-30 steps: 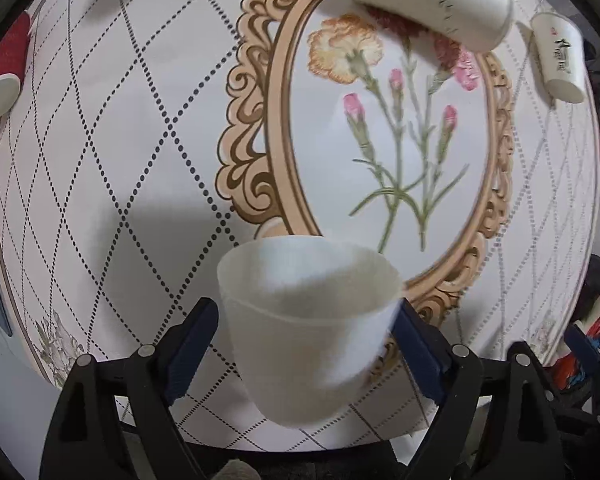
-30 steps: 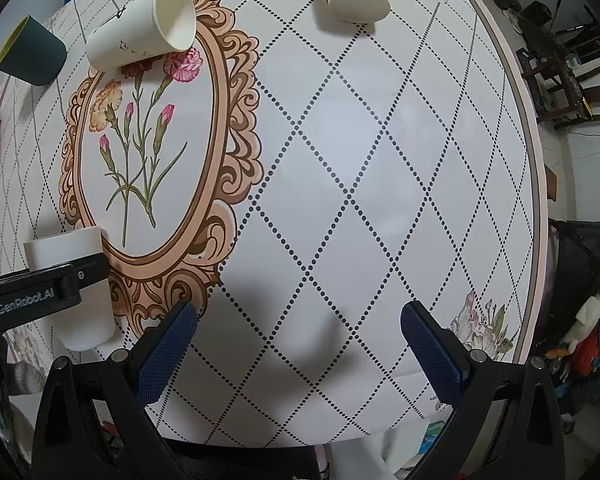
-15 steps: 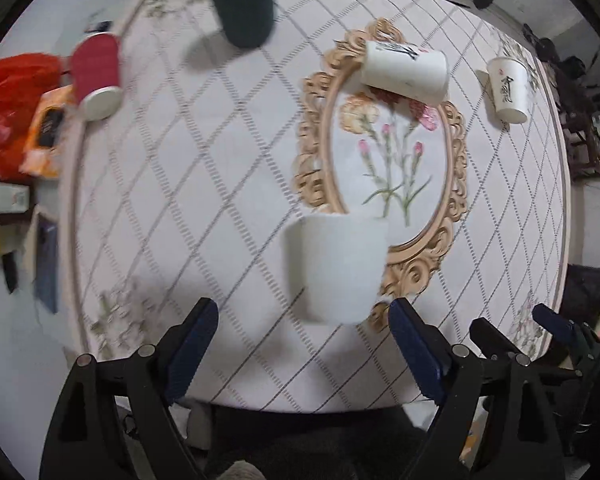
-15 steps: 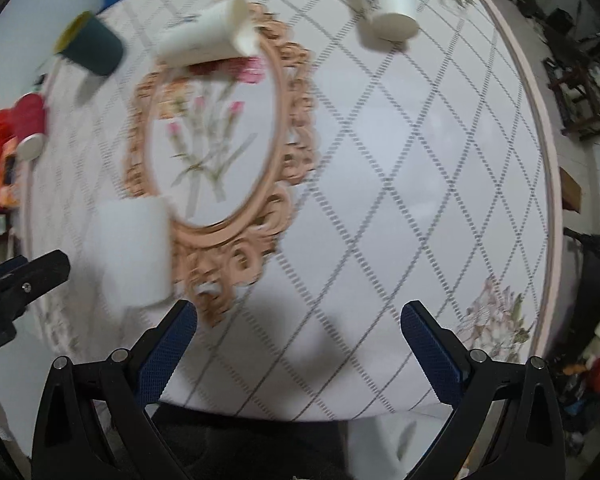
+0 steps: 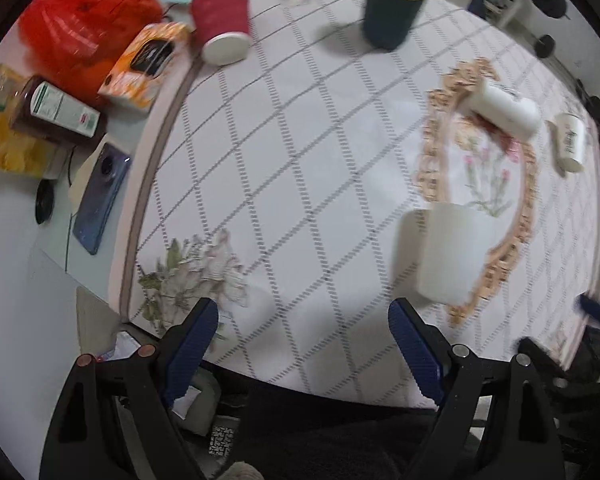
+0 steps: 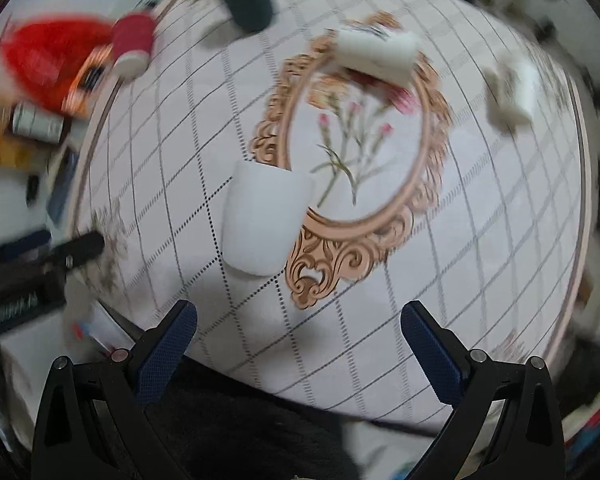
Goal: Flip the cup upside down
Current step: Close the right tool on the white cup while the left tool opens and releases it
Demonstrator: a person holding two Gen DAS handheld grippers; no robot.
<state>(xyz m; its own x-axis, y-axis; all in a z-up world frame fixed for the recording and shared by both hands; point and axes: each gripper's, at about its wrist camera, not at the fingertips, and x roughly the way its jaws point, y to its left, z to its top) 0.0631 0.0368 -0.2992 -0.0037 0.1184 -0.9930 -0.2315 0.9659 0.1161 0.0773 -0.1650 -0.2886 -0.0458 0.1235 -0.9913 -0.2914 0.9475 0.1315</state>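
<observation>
A plain white cup (image 5: 452, 254) stands on the patterned tablecloth at the lower edge of the oval flower frame; it also shows in the right wrist view (image 6: 266, 220). It looks bottom-up, though blur makes that unsure. My left gripper (image 5: 304, 344) is open and empty, back from the table's near edge and left of the cup. My right gripper (image 6: 300, 344) is open and empty, also back from the cup. The left gripper's body (image 6: 36, 256) shows at the left of the right wrist view.
A white paper cup (image 5: 500, 110) lies on its side on the flower frame. Another white cup (image 5: 570, 146) stands far right. A dark green cup (image 5: 392, 10) and a red cup (image 5: 222, 22) stand at the back. A phone (image 5: 100, 198), bottle (image 5: 58, 110), box and red bag sit left.
My left gripper let go of the white cup, which now stands on the table. Both grippers pulled back and up from the table, and the left one swung left.
</observation>
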